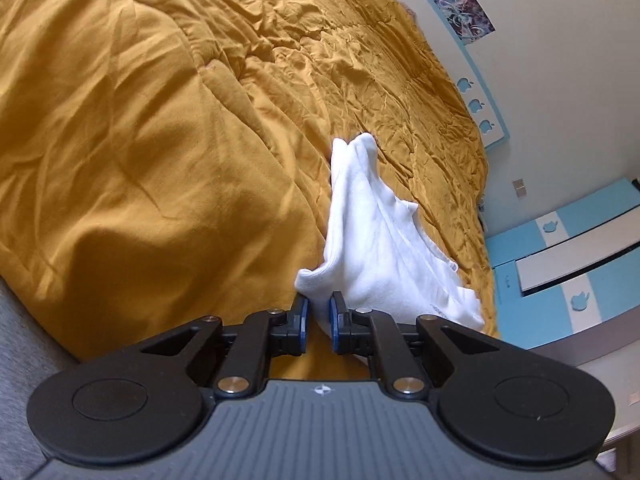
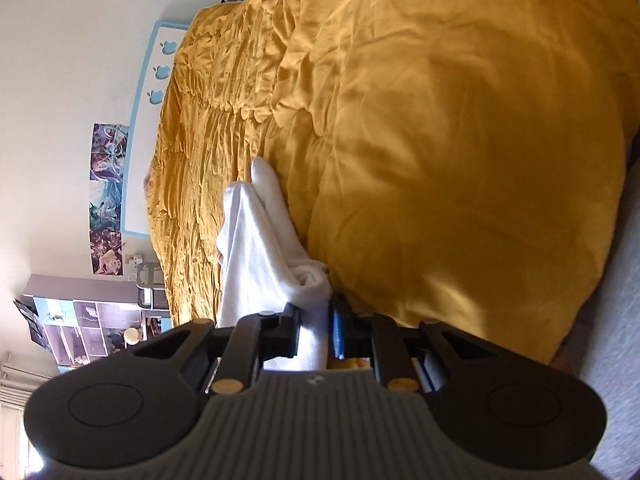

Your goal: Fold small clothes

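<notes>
White socks (image 1: 372, 240) sit centre-frame in the left wrist view, lifted off the mustard-yellow duvet (image 1: 160, 140), w/ the toe ends pointing up toward mid-frame and the cuff end low, at the tongs. Left gripper (image 1: 319, 322), bottom centre, is clamped on the ribbed cuff; fabric pinched between the blue pads, rest of the cloth fanning out to the lower right of frame. Wrinkled duvet fills the upper left and centre; a blue-and-white headboard (image 1: 476, 96) w/ apple cut-outs runs along the upper right, posters (image 1: 464, 8) on the wall above it, blue cabinet (image 1: 560, 264) at right edge.

Right wrist view: same socks (image 2: 260, 248) centre-left of frame, held up over the duvet (image 2: 440, 140). Right gripper (image 2: 314, 334), bottom centre, is closed on the cuff end too, white fabric running down between its fingers. Headboard (image 2: 160, 72) and posters (image 2: 106, 200) at left edge, shelving (image 2: 88, 328) in the lower left.
</notes>
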`<state>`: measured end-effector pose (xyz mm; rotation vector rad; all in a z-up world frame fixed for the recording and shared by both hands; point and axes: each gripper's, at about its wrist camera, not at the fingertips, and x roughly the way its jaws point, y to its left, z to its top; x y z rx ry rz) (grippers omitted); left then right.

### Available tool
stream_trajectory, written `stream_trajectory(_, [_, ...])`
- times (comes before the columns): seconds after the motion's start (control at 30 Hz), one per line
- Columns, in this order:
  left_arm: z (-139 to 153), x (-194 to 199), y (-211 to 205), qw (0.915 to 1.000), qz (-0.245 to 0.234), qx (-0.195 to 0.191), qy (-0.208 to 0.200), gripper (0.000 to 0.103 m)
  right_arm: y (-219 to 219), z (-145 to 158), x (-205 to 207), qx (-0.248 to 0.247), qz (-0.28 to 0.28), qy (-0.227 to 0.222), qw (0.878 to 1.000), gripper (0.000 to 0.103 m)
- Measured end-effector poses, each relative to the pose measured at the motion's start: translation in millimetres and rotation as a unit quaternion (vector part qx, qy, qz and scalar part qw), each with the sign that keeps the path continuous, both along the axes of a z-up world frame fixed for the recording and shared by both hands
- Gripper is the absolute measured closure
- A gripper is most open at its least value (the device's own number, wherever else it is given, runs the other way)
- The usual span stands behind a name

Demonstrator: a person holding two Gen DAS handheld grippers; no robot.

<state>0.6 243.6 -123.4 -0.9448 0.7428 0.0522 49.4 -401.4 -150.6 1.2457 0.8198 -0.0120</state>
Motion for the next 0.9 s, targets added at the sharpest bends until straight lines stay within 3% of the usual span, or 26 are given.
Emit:
stream_trajectory(0.1, [12.7, -6.0, 2.0, 0.9985, 0.009, 0.054, 0.002, 0.082, -9.6, 13.6, -7.6, -0.04, 0.004, -0.013, 0.999, 0.092])
stream_trajectory(0.17, [20.6, -7.7, 5.6, 0.9965, 0.022, 0.081, 0.001, 0.073, -11.0, 29.6, -9.9, -0.099, 0.003, -0.024, 0.995, 0.092])
stream_trajectory(0.23, [35.1, -7.6, 6.3, 0.9923, 0.026, 0.121, -0.009, 0.05, -11.0, 45.9, -8.8, -0.166, 0.005, -0.033, 0.986, 0.092])
stream_trajectory(0.3, [50.5, -1.8, 4.8, 0.9868, 0.012, 0.158, -0.033, 0.036, -8.4, 60.9, -2.7, -0.205, 0.023, -0.059, 0.977, 0.091])
stream_trajectory(0.4, [72.2, 21.8, 1.9, 0.9771, -0.012, 0.203, -0.063, 0.022, 2.4, 86.6, 20.2, -0.26, 0.062, -0.102, 0.958, 0.078])
stream_trajectory(0.47, [80.5, 47.1, 0.5, 0.9738, -0.039, 0.211, -0.075, 0.019, 17.5, 101.6, 44.6, -0.296, 0.1, -0.126, 0.942, 0.058])
stream_trajectory(0.57, [81.6, 99.6, -4.4, 0.968, -0.083, 0.218, -0.092, 0.019, 41.6, 109.2, 90.3, -0.329, 0.157, -0.14, 0.921, 0.045])
stream_trajectory(0.67, [72.4, 152.2, -18.0, 0.9548, -0.108, 0.265, -0.081, 0.019, 63.7, 100.9, 139.3, -0.344, 0.2, -0.139, 0.907, 0.027])
stream_trajectory(0.77, [51.7, 199.3, -27.9, 0.9509, -0.153, 0.264, -0.05, 0.021, 78.8, 85.1, 183.5, -0.357, 0.222, -0.126, 0.898, 0.025])
stream_trajectory(0.9, [22.1, 237.3, -37.9, 0.9473, -0.177, 0.267, -0.006, 0.024, 89.1, 54.9, 232.9, -0.341, 0.245, -0.095, 0.902, 0.025])
